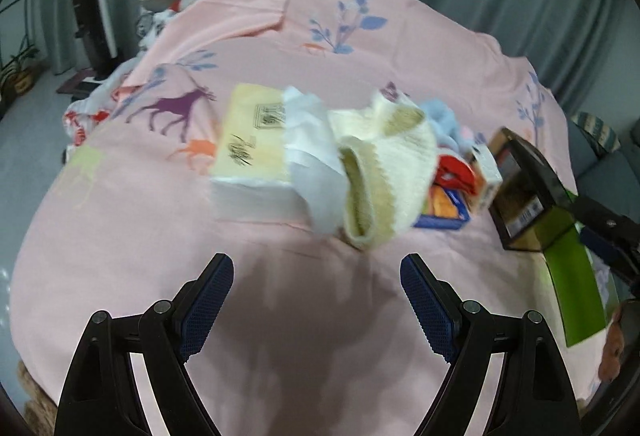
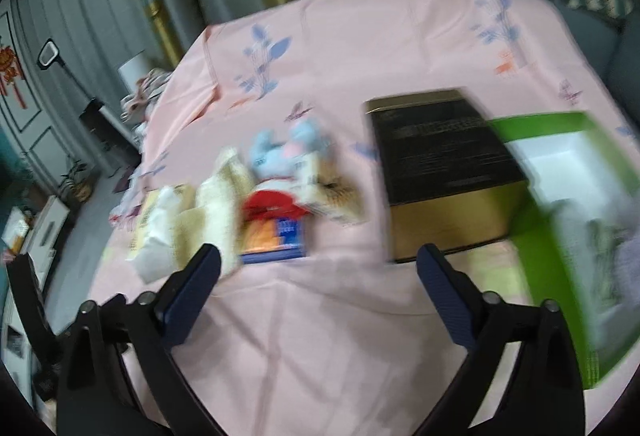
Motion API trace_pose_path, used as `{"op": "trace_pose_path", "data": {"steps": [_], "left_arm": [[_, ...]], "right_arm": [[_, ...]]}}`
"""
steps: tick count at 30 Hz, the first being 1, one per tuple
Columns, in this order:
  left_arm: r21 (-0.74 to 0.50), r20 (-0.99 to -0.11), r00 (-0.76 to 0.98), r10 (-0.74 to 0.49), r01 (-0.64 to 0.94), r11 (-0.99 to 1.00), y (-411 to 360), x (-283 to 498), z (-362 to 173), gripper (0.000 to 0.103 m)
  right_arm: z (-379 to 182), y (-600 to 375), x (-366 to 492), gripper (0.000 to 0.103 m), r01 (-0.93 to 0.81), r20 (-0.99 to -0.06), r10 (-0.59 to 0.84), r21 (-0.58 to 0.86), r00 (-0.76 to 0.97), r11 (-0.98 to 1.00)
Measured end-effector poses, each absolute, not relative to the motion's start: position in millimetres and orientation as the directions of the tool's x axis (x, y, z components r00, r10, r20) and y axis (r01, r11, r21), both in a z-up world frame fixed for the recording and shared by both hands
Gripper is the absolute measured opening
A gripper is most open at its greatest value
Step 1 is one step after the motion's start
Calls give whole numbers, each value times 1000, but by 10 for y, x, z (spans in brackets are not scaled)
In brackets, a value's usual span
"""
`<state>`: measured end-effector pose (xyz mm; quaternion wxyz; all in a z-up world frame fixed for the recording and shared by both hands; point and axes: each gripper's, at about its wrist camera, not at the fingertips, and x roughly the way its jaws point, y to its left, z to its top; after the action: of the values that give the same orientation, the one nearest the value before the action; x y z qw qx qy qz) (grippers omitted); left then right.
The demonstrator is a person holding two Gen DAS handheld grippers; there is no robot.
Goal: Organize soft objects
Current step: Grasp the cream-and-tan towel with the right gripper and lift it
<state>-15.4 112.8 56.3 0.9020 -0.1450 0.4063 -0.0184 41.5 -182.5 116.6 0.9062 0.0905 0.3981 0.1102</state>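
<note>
Your left claw (image 1: 316,276) is wide, nothing between its fingers, over bare pink cloth (image 1: 120,236). Your right claw (image 2: 318,264) is wide and empty too. Just beyond: cream sock (image 1: 384,171) draped on the tissue pack (image 1: 252,155). Farther back, blurred, probably a blue plush toy (image 2: 280,151). Black box (image 2: 444,155) and green box (image 2: 560,236) at right.

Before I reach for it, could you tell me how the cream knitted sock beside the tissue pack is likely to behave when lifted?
The cream knitted sock looks floppy: it lies slumped and folded against the tissue pack, so it would probably droop from the fingers. It seems light, thin fabric. Its fuzzy knit should grip rather than slip, and pushed across the pink sheet it may bunch up.
</note>
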Motion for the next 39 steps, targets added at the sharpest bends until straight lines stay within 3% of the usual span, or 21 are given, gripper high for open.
{"op": "trace_pose_path", "data": {"steps": [5, 8, 13, 15, 17, 18, 22, 29, 34, 39], "left_arm": [[-283, -720, 680, -142, -101, 954, 1225, -169, 582, 86], [-271, -721, 681, -123, -115, 956, 1264, -194, 591, 86], [-291, -721, 678, -143, -109, 951, 1345, -186, 599, 86], [-299, -723, 675, -147, -114, 948, 1373, -174, 596, 86], [-300, -725, 673, -146, -119, 946, 1384, -166, 592, 86], [-300, -726, 672, -145, -120, 946, 1384, -171, 591, 86], [-300, -725, 674, -143, -122, 946, 1390, -180, 604, 86], [-301, -724, 674, -145, -119, 946, 1402, -184, 612, 86], [-329, -721, 668, -182, -99, 939, 1387, -206, 618, 86], [-341, -736, 637, -231, -55, 938, 1269, -187, 578, 86]], "right_arm": [[948, -1233, 768, 84, -205, -723, 408, 356, 558, 912], [745, -867, 1028, 74, -207, -762, 383, 323, 522, 923], [548, -626, 1294, 74, -180, -796, 321, 266, 512, 947], [492, -611, 1362, 62, -164, -805, 315, 269, 503, 949], [466, -604, 1382, 20, -173, -800, 303, 249, 517, 953], [453, -602, 1385, 15, -179, -803, 298, 239, 516, 954], [641, -783, 1230, 13, -191, -760, 374, 323, 531, 927], [1368, -1091, 593, 13, -283, -678, 432, 327, 595, 902], [1563, -1371, 177, 14, -302, -695, 414, 285, 588, 909], [1302, -1489, -85, 17, -298, -747, 335, 190, 574, 935]]}}
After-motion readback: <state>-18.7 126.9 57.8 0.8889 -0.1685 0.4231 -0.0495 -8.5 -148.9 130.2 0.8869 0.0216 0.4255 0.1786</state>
